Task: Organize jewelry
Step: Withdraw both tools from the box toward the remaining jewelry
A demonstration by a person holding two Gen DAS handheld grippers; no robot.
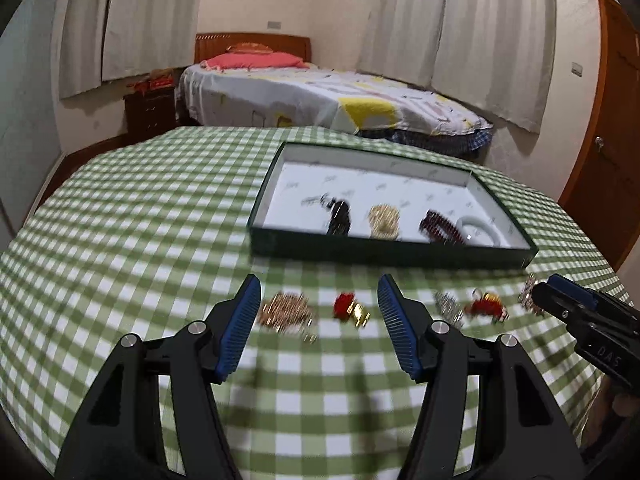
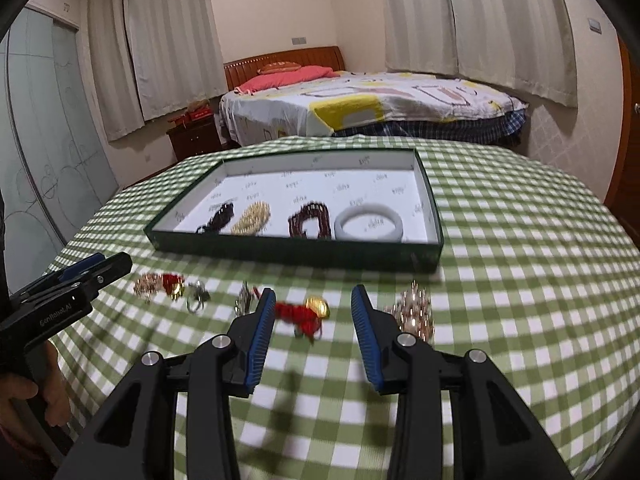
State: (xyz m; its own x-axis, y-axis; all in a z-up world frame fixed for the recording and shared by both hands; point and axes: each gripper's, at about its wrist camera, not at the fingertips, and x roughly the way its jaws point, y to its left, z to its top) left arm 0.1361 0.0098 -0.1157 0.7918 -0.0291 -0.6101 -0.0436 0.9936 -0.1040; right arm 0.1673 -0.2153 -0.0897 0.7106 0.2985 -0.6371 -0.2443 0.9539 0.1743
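While both tilt down over loose jewelry, left tool [image 1: 318, 322] and right tool [image 2: 314, 326] gape (empty).

Loose jewelry [image 1: 288, 314] on the cloth is motion-blurred — clasps, links unreadable.

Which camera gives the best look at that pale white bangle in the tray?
The right wrist view: there the white bangle shows as a full ring lying flat near the tray's right end. In the left wrist view the bangle sits behind the tray's front wall, so only part of it shows, blurred.
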